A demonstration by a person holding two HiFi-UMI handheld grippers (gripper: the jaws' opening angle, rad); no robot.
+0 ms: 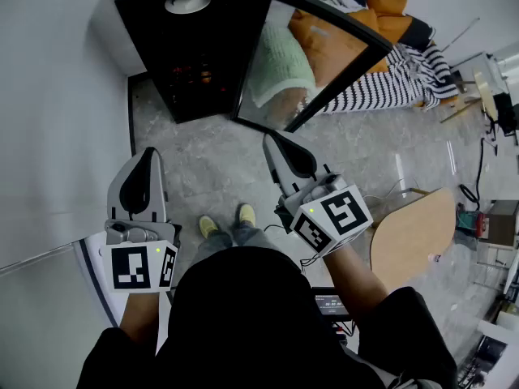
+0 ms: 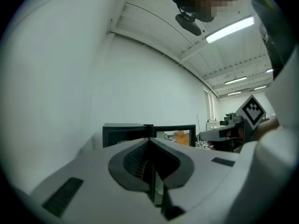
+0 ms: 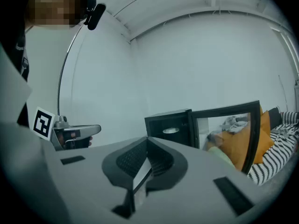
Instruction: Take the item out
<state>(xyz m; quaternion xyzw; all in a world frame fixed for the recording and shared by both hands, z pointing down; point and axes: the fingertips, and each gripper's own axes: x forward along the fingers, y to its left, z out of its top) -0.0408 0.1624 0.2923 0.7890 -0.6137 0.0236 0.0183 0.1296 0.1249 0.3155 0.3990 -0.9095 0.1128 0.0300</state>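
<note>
A black cabinet (image 1: pixel 190 47) stands on the floor ahead, its glass door (image 1: pixel 312 59) swung open to the right. Inside near the top lies a round pale item (image 1: pixel 187 1), also visible in the right gripper view as a pale disc (image 3: pixel 170 130). My left gripper (image 1: pixel 150 154) is shut and empty, held well short of the cabinet, low and to the left. My right gripper (image 1: pixel 272 138) is shut and empty too, pointing at the door's lower edge. In the gripper views the left gripper (image 2: pixel 149 139) and the right gripper (image 3: pixel 147 139) both show jaws pressed together.
A white wall (image 1: pixel 57 136) runs along the left. A striped blanket with orange cushions (image 1: pixel 389 79) lies at the back right. A round wooden tabletop (image 1: pixel 413 233) stands at the right, with cables and gear behind it. The person's yellow shoes (image 1: pixel 227 217) are on the grey floor.
</note>
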